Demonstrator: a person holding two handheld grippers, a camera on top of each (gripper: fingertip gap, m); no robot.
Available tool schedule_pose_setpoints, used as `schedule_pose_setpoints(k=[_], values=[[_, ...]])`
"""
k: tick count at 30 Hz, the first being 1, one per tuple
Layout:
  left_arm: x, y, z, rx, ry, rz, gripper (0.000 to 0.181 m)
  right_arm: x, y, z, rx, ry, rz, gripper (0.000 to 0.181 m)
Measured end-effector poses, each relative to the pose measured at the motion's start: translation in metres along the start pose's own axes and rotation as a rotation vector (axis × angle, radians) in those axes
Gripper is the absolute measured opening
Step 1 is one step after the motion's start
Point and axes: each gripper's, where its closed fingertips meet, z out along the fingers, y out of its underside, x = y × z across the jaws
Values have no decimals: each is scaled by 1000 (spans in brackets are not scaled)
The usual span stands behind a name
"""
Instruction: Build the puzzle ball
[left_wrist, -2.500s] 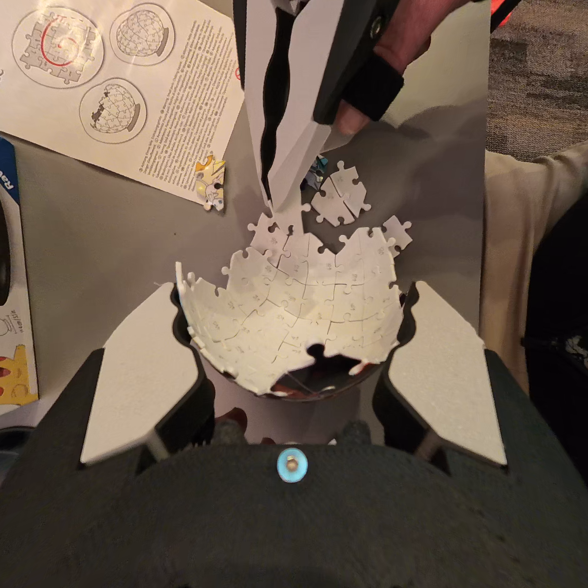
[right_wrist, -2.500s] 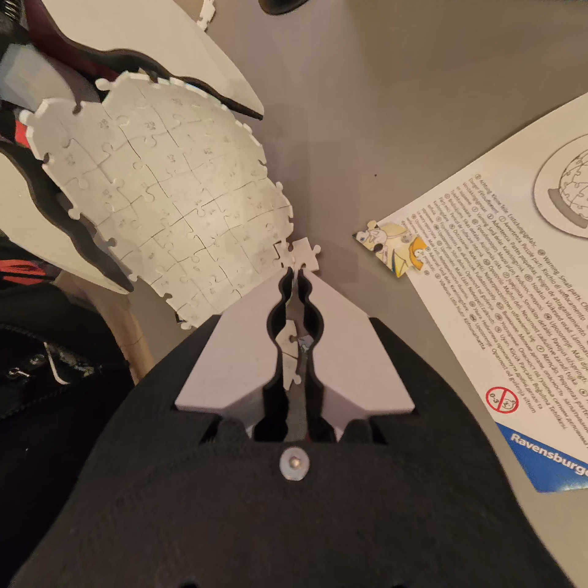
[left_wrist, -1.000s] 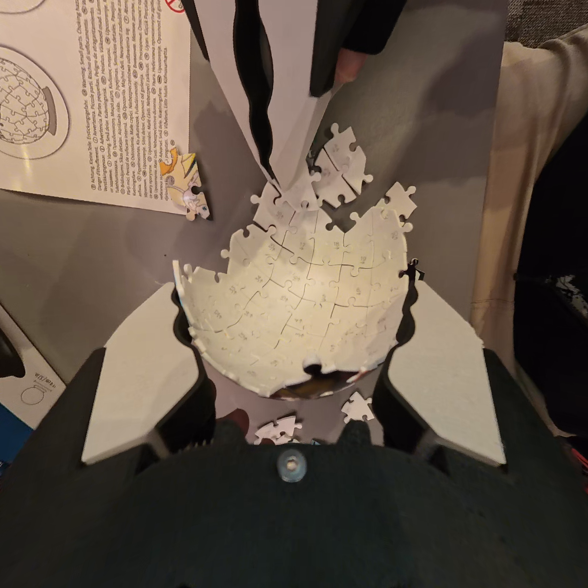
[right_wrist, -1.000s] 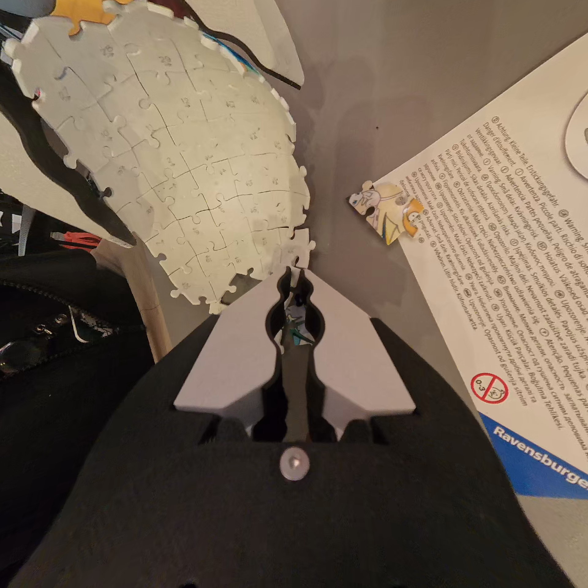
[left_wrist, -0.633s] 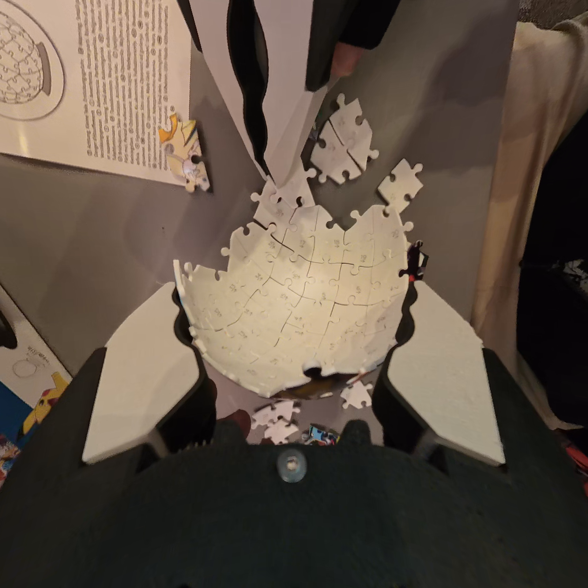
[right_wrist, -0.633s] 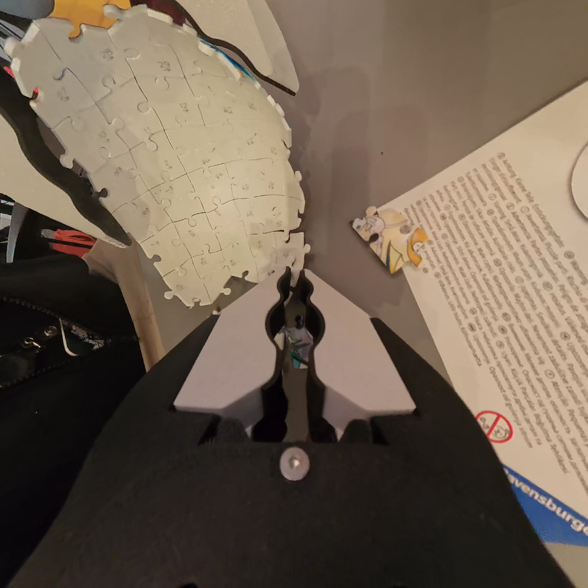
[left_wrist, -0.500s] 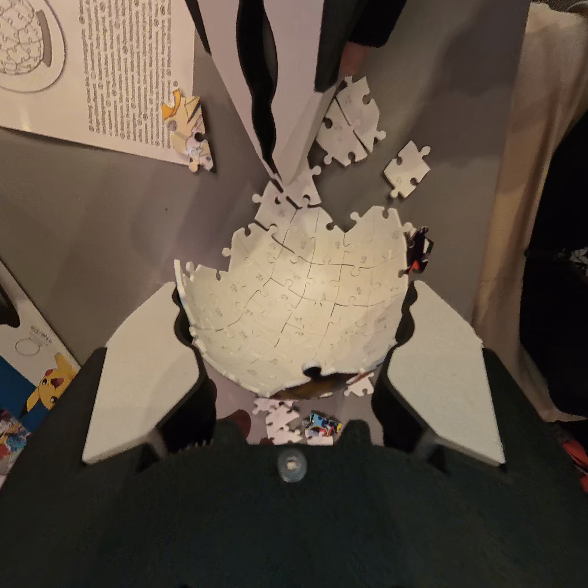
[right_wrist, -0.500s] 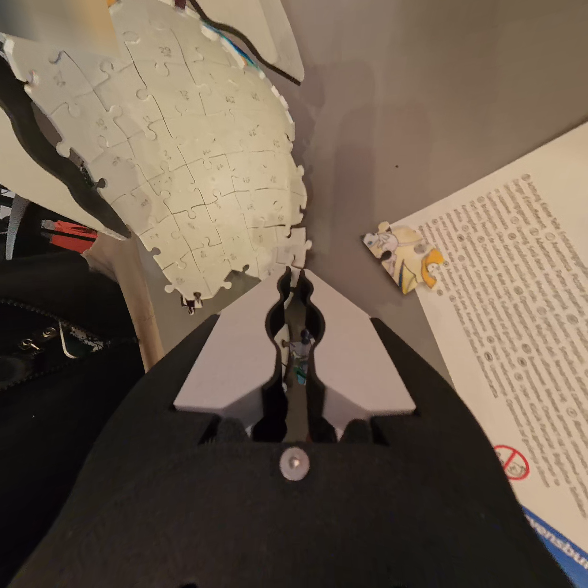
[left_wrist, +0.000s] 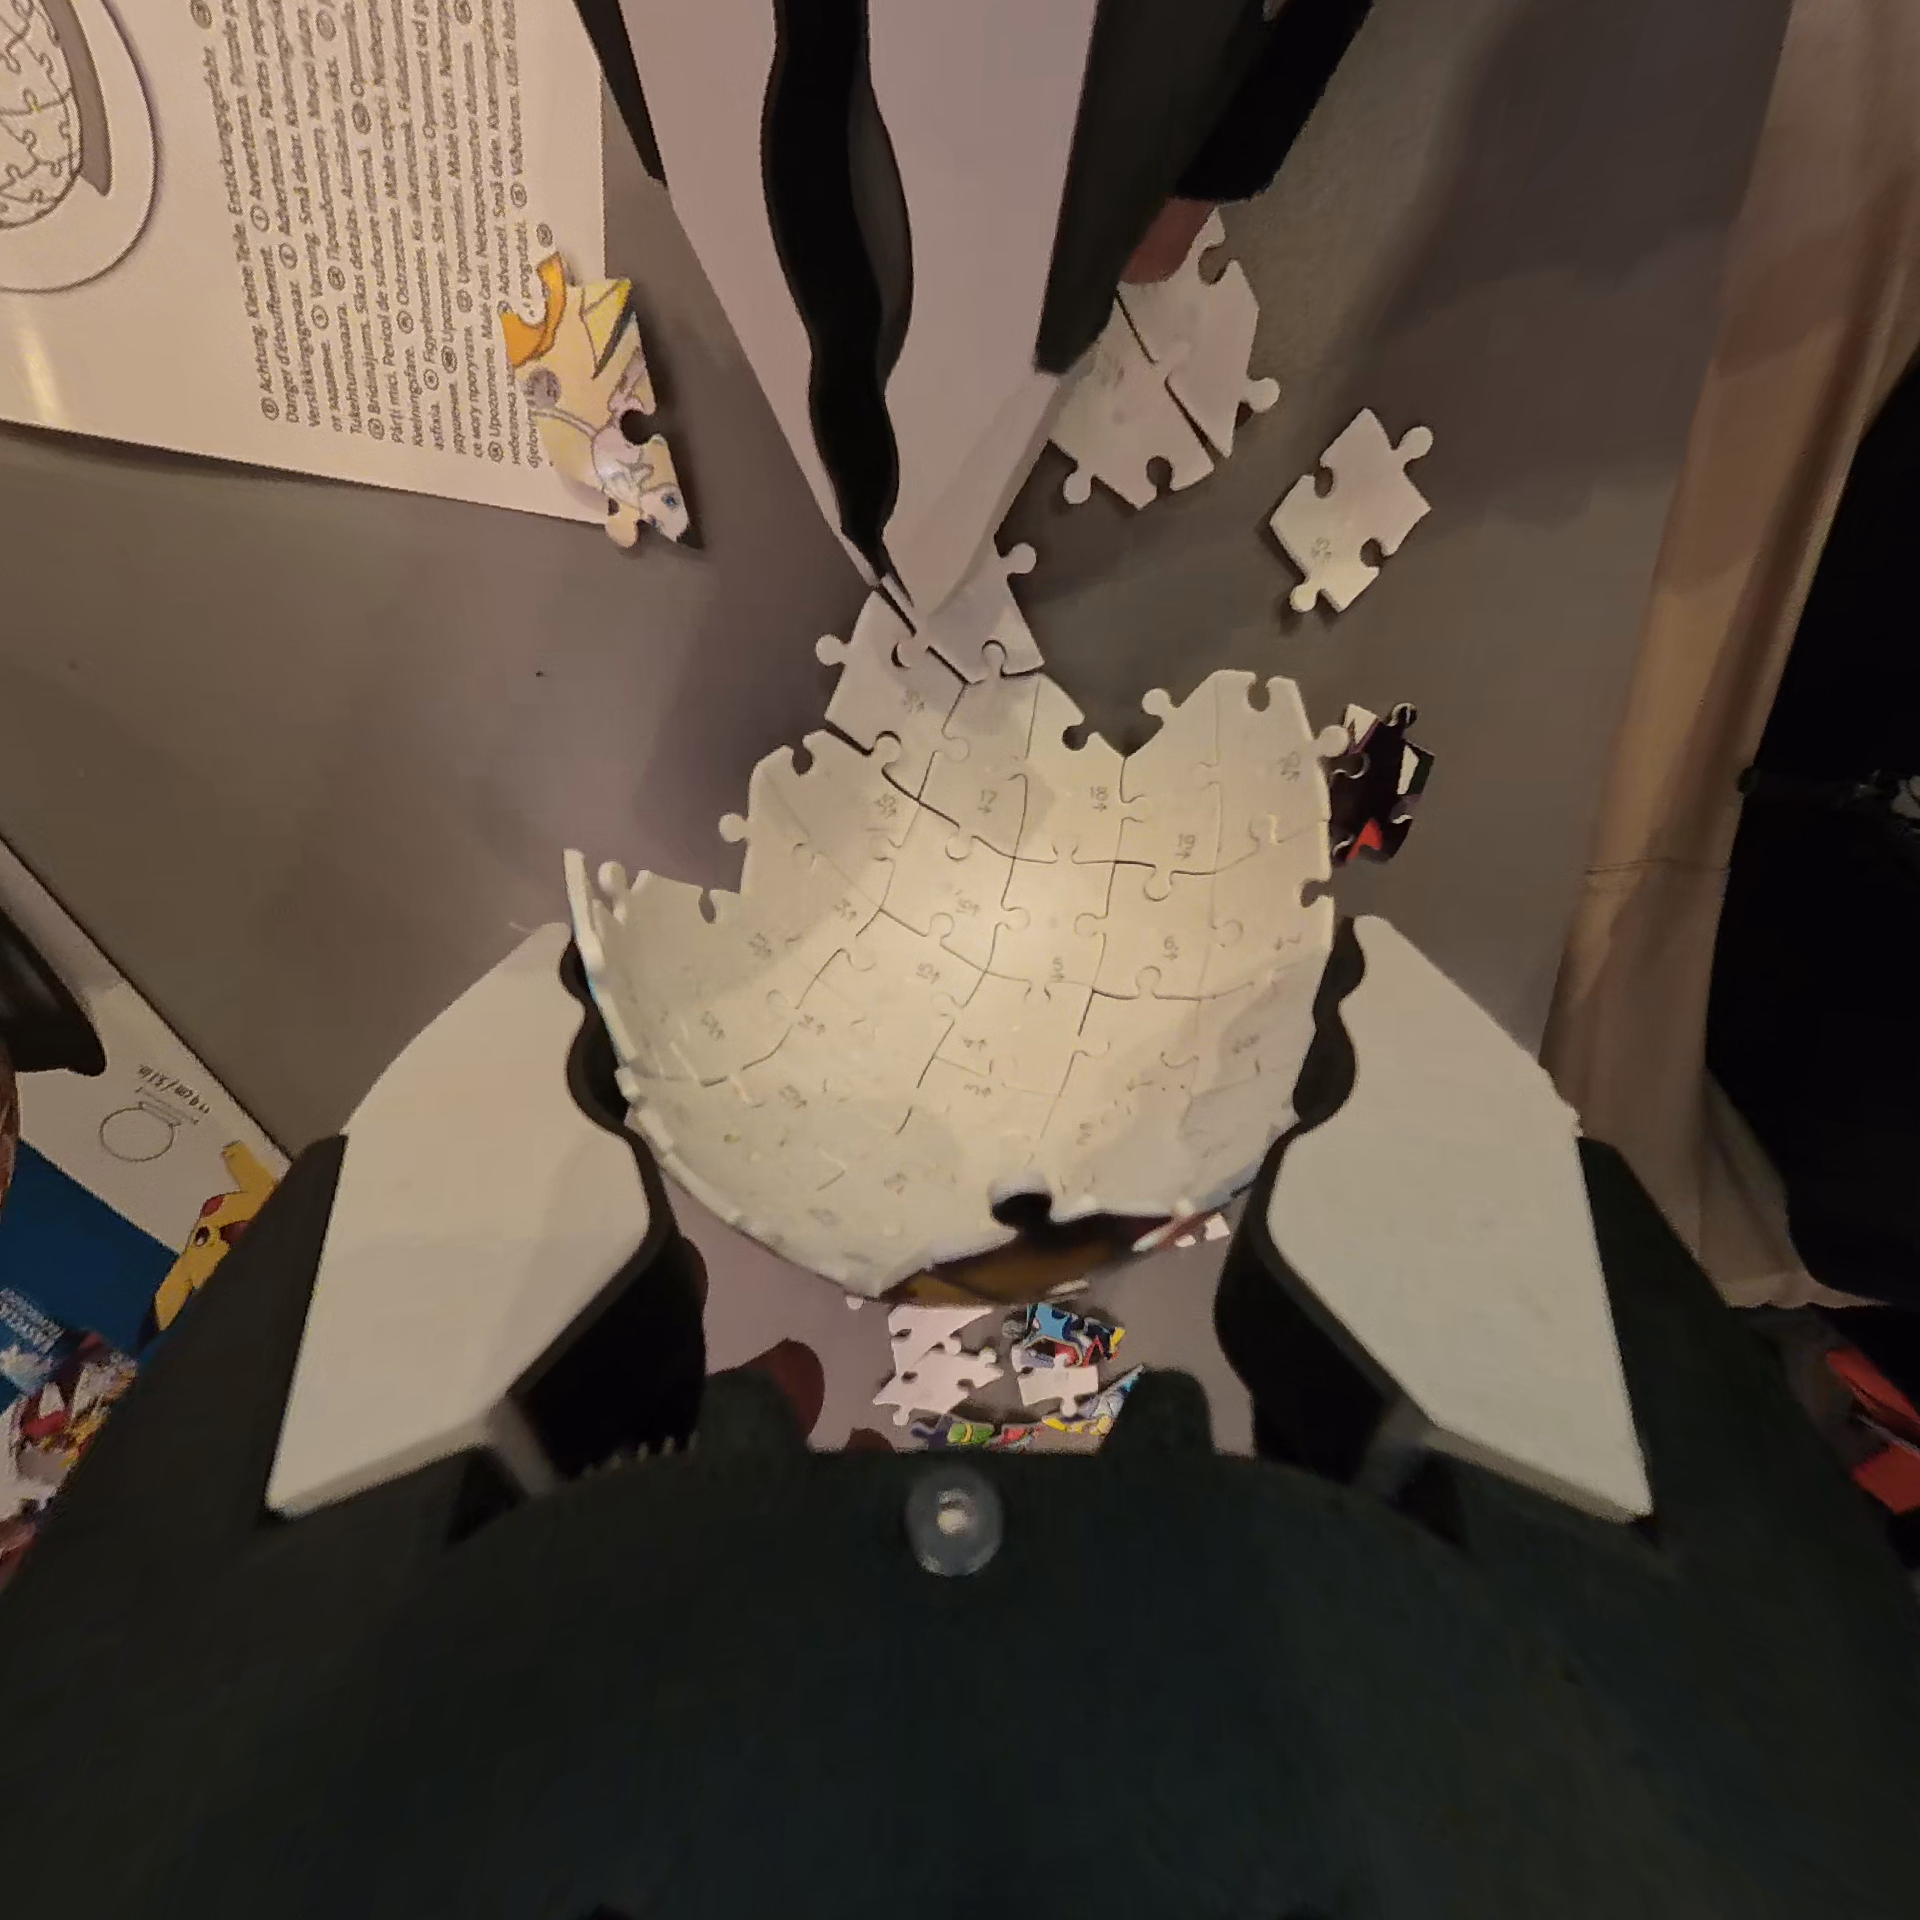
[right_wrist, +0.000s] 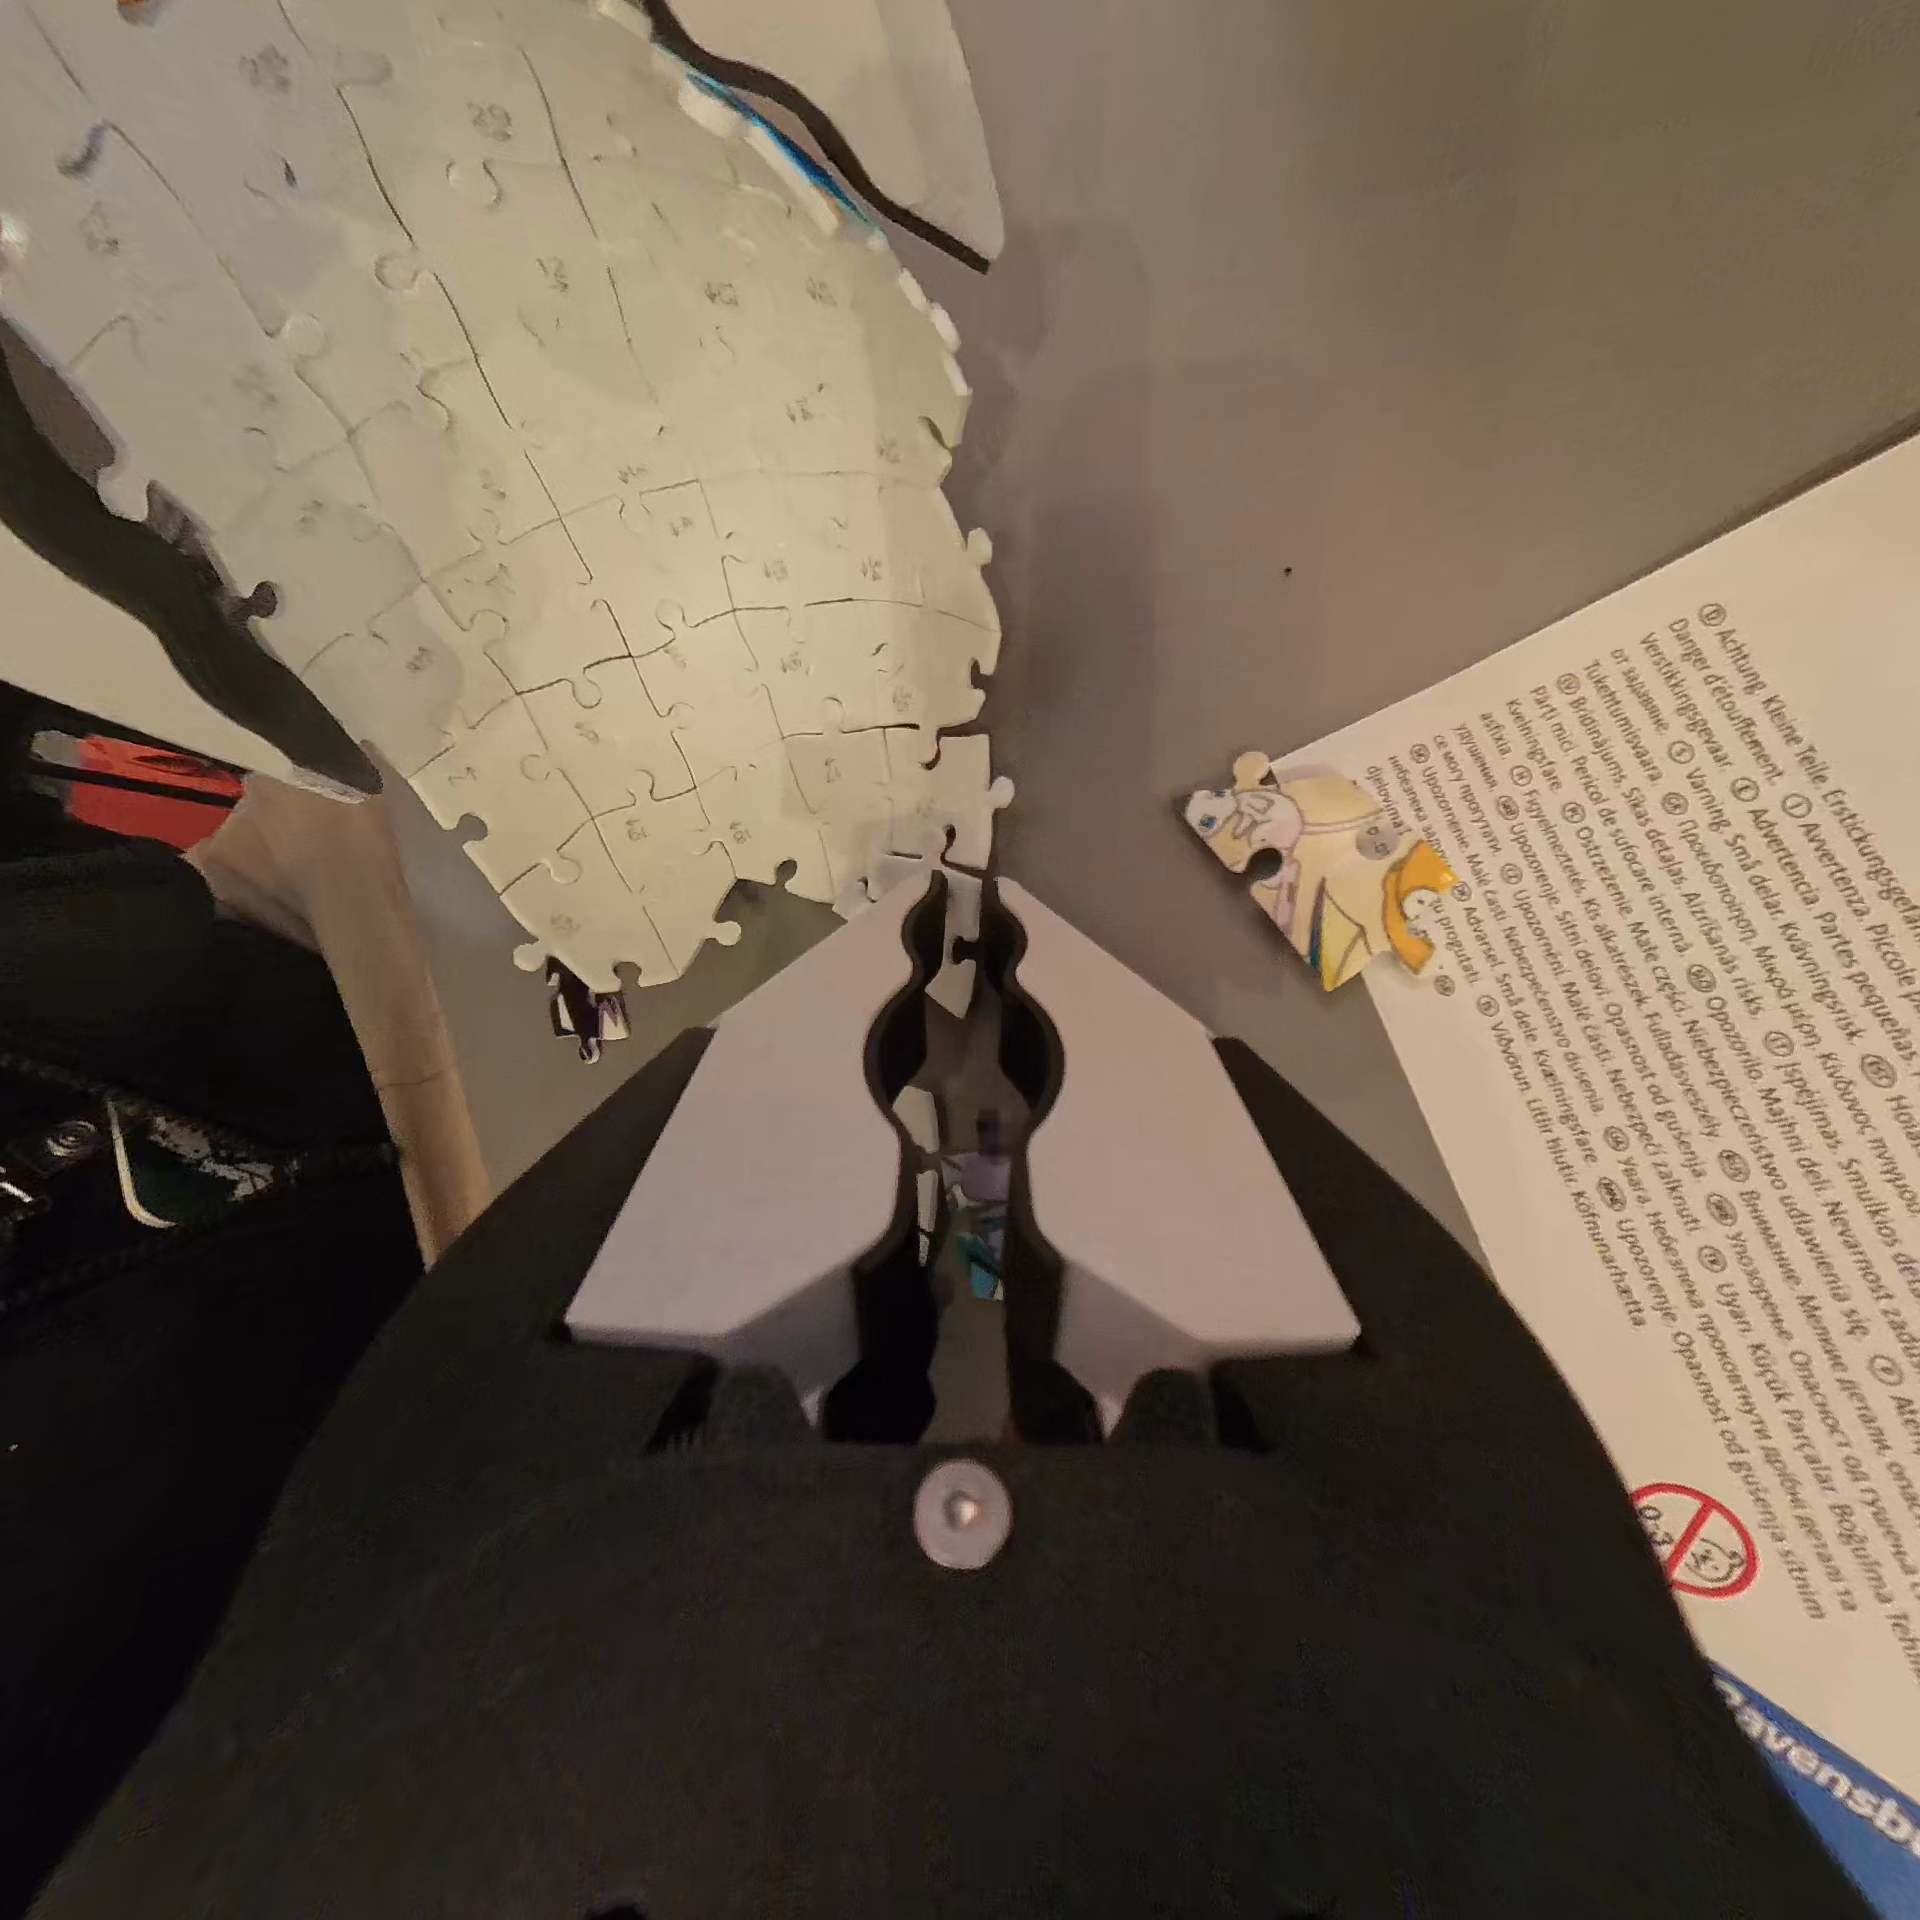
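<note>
**Puzzle ball, part-built shell: piece offered at rim**

Item: half shell (left_wrist: 977, 997), frame centre, clasped by the left gripper (left_wrist: 956, 1049) on both flanks, hollow facing the camera. Since a second ago it sits higher above the grey table (left_wrist: 312, 727); more loose pieces (left_wrist: 997, 1371) show beneath. Right gripper (right_wrist: 961, 894), clenched on a white piece (left_wrist: 971, 623), meets the upper rim; seating looks unfinished. The piece's long axis runs toward upper right.

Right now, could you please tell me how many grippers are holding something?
2: the left gripper clamps the half-built ball from both sides; the right gripper pinches a white piece at its rim.
</note>
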Motion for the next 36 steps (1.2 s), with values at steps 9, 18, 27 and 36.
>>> schedule_pose_setpoints(k=[9,18,27,36], values=[[0,-2,1,-20,-1,1,126,0,1,-2,-29,74,-60,14],[-1,-4,1,-25,-3,5,126,-8,-7,-8,-12,125,-165,5],[-1,-4,1,-22,5,-2,127,-3,-3,2,-12,115,-141,0],[-1,-10,0,2,21,0,127,-4,-3,7,-10,99,-94,0]])
